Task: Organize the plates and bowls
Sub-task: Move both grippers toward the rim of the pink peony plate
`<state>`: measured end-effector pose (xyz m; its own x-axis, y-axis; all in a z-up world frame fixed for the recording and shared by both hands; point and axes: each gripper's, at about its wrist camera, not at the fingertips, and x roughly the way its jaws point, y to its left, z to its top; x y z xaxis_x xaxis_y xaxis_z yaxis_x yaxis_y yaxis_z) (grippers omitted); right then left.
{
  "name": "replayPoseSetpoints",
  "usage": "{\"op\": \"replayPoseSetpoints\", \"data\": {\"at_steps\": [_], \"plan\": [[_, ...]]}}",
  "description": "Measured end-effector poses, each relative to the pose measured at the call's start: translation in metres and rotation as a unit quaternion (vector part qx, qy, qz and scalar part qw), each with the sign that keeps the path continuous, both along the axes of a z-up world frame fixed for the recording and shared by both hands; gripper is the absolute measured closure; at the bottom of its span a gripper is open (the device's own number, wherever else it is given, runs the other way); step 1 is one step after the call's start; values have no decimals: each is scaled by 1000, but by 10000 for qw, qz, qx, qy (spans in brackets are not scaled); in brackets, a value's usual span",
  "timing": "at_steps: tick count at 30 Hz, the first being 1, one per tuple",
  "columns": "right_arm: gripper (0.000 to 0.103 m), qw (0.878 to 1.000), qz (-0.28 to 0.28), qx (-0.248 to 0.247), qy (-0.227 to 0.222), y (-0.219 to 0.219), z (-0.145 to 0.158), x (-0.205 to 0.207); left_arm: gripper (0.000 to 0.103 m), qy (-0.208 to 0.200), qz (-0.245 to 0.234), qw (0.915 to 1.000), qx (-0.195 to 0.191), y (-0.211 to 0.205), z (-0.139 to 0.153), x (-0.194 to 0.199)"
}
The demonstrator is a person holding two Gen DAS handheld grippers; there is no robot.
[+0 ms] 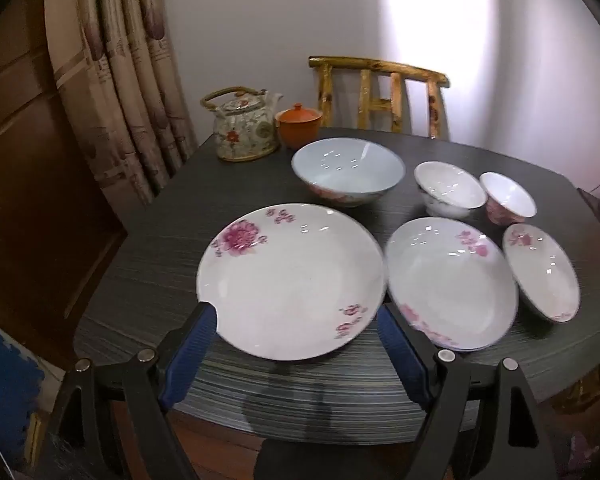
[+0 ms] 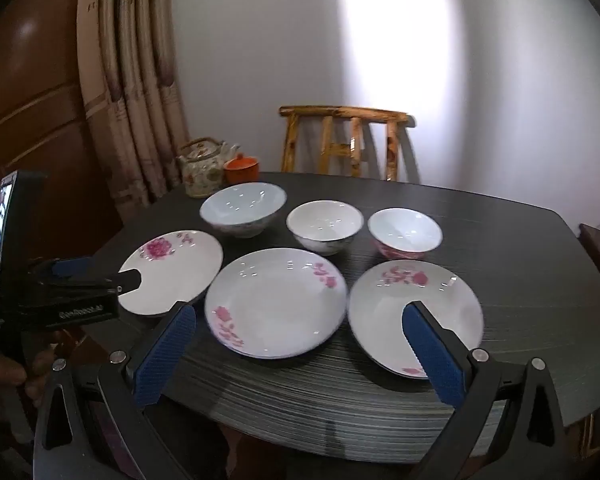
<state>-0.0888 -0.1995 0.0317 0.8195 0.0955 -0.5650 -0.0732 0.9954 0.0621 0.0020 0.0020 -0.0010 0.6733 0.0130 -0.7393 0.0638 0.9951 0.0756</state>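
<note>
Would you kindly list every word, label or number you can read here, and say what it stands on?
White lettering on the side of the left gripper: too blurred to read.
Faint marks on the curtain: too blurred to read.
Plates, bowls, teapot: floral patterns only, no text.

Left hand-held gripper (image 1: 296, 316) and right hand-held gripper (image 2: 300, 312) both gape wide, angled downward

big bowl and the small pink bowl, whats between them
A white bowl stands between the big bowl and the small pink bowl, touching neither; the right wrist view shows it best.
</note>
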Motion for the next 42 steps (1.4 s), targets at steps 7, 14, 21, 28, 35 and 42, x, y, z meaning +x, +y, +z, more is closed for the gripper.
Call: {"op": "replayPoseSetpoints", "data": {"at_steps": [7,14,21,28,35,42], "plan": [[0,9984,491,224,180,25,10,24,19,180,227,9993,-215,13,-4,10],[0,9937,922,439,458,42,12,60,19,516,339,9978,-261,24,-18,21],[1,9855,1497,449,655,62,11,96,19,503,516,9972,-222,35,-22,28],[20,9752,1956,390,963,81,-3,127,19,637,599,9955,-376,43,-34,39],[43,9680,2092,431,1316,88,-22,158,19,991,889,9880,-784,68,-45,49],[44,9606,2159,362,1712,96,-45,191,19,1119,1142,9825,-954,82,-58,61]]}}
